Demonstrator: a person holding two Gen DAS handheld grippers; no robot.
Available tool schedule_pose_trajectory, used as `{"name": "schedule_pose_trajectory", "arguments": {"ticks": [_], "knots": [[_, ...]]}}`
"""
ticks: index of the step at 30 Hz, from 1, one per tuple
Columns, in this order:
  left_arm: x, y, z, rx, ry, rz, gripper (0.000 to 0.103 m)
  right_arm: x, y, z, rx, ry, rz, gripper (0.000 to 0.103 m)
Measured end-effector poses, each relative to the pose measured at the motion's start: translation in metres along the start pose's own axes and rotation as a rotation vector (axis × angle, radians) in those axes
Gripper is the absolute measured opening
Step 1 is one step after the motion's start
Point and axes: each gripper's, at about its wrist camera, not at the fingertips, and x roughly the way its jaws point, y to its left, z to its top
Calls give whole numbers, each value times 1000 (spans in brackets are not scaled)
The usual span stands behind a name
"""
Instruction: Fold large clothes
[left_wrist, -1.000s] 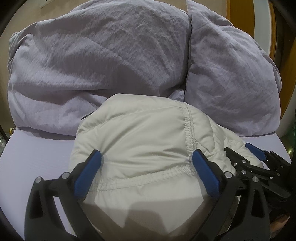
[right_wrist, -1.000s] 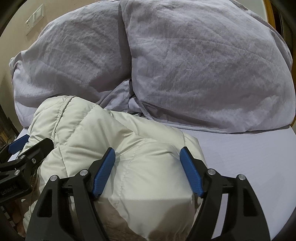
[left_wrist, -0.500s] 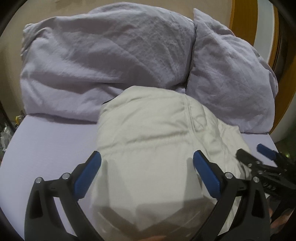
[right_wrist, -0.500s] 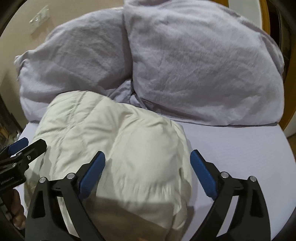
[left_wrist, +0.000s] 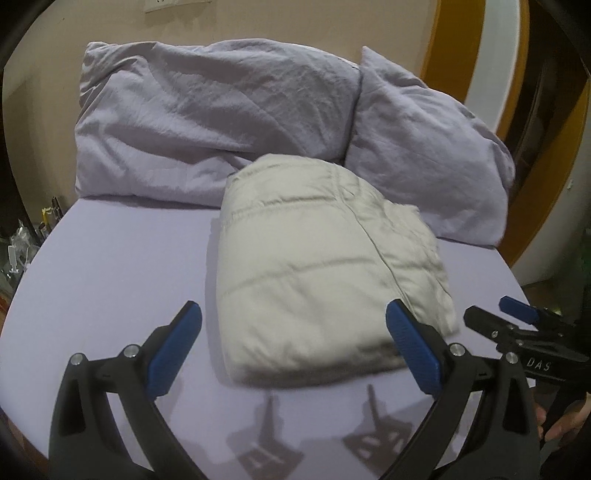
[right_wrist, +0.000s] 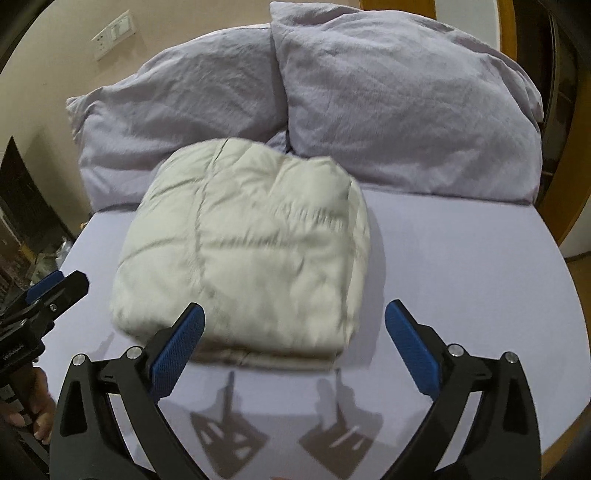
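A cream quilted jacket (left_wrist: 317, 258) lies folded into a thick rectangle on the lavender bed sheet (left_wrist: 110, 280); it also shows in the right wrist view (right_wrist: 251, 243). My left gripper (left_wrist: 293, 328) is open and empty, held above the sheet just short of the jacket's near edge. My right gripper (right_wrist: 293, 328) is open and empty too, held above the near edge of the jacket. Each gripper shows at the side of the other's view: the right one (left_wrist: 517, 325) and the left one (right_wrist: 51, 291).
Two lavender pillows (left_wrist: 221, 122) (left_wrist: 428, 155) lean against the beige wall behind the jacket. The jacket's far edge touches them. Small clutter (left_wrist: 22, 236) stands off the bed's left side. A yellow and white frame (left_wrist: 480, 66) is at the right.
Both grippers have pulled back and up from the folded jacket. Their fingers straddled it a second ago and now hang clear of it. The jacket lies flat.
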Motion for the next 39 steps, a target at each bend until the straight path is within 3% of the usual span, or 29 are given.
{"name": "schedule_pose_trajectory", "arguments": {"ticks": [7, 17, 39], "knots": [[-26, -4, -29, -7, 25, -20, 100, -24, 10, -32, 3, 16, 10, 100], [-49, -5, -50, -27, 20, -20, 100, -39, 13, -51, 24, 4, 19, 100], [-52, -13, -61, -42, 48, -44, 100, -47, 17, -59, 21, -8, 28, 100]]}}
